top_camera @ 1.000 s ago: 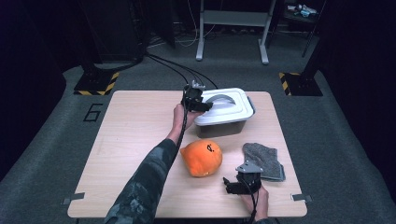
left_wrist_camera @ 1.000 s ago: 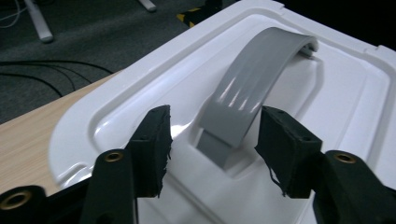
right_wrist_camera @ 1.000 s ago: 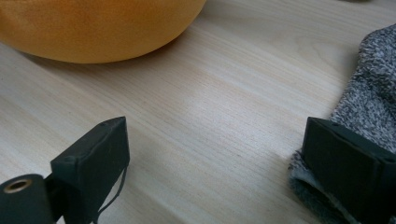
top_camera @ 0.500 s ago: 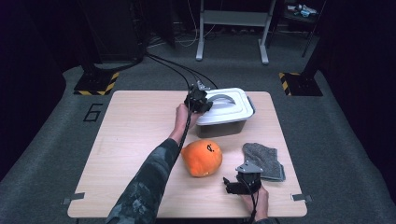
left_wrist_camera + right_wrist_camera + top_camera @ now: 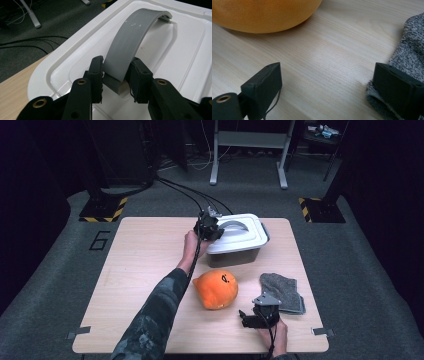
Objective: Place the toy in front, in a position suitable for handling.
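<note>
Left gripper: jaws just closed, clamped on near end of grey arched handle. Handle long axis running away from jaws, along white lid of bin at table far edge. Right gripper wide, empty, between orange pumpkin and grey cloth.

Orange pumpkin and grey cloth, both edge-cropped

Clamping the grey handle near its base at lower centre, having just closed the left gripper on it; white lid spreading behind, upper right.
</note>
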`<act>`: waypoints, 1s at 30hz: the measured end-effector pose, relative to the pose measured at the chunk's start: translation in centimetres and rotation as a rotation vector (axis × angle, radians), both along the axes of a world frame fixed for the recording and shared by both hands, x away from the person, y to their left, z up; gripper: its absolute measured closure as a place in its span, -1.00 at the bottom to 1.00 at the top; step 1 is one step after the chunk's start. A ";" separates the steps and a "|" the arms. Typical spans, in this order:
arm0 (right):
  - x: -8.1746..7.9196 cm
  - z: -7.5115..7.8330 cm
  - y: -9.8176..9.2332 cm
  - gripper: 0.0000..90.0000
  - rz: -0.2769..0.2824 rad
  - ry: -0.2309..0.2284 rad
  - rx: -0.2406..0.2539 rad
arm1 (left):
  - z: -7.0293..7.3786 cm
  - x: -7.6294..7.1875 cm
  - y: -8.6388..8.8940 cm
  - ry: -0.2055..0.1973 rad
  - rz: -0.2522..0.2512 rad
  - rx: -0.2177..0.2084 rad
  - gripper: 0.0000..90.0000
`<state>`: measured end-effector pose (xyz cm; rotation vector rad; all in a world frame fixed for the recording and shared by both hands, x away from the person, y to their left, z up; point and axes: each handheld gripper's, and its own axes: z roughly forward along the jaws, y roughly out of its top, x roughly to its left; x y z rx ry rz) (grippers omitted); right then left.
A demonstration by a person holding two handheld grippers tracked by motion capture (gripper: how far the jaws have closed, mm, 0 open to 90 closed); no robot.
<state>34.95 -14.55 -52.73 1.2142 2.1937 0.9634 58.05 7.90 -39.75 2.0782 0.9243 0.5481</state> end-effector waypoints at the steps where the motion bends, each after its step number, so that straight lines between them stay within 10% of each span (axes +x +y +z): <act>1: 0.0 0.0 0.0 -0.82 -0.001 0.002 0.005 | 0.0 0.0 0.2 -0.001 -0.001 -0.006 0.47; 30: 0.1 -0.1 0.2 -0.81 -0.006 0.007 -0.003 | -0.3 -1.2 7.8 -0.009 0.081 -0.014 0.47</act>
